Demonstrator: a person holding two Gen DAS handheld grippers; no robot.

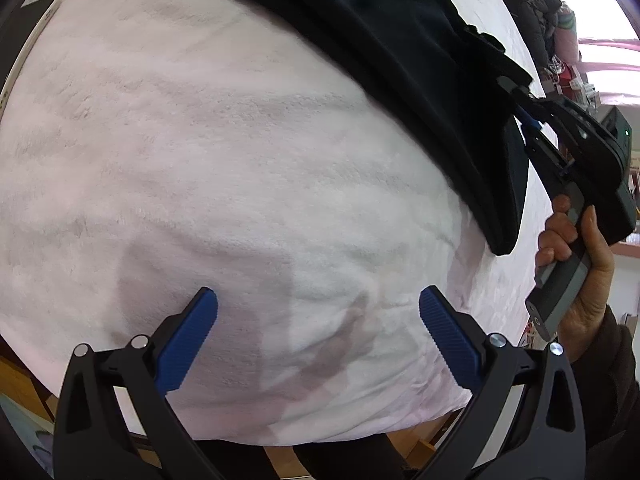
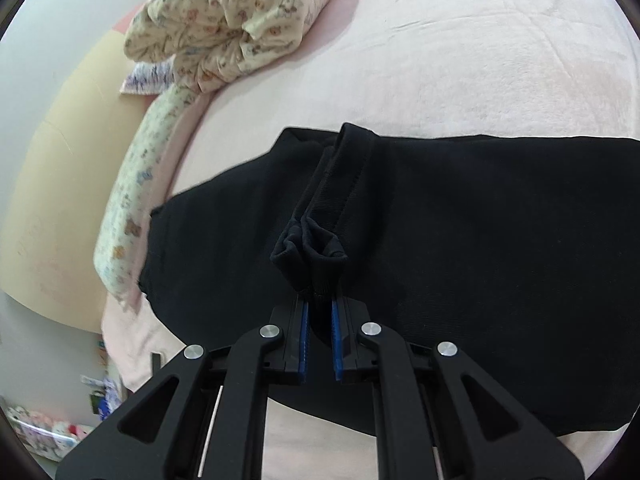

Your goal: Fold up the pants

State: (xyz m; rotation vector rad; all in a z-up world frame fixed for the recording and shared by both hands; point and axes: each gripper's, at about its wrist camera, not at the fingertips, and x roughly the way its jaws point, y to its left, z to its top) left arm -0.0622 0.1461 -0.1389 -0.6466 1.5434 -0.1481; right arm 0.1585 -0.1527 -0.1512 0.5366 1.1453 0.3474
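Black pants lie flat across the pink blanket on the bed. Right tool is clenched on a bunched ribbed cuff, lifted over the pants. Left tool is released, hovering over bare blanket beside the pants. A printed quilt lies at the bed's edge.

The left gripper points steeply down over the bed near its edge, its blue fingers spread wide apart with nothing between them. The right gripper is clamped on a bunched fold of the black pants. A hand in a dark sleeve grips the right gripper's handle.
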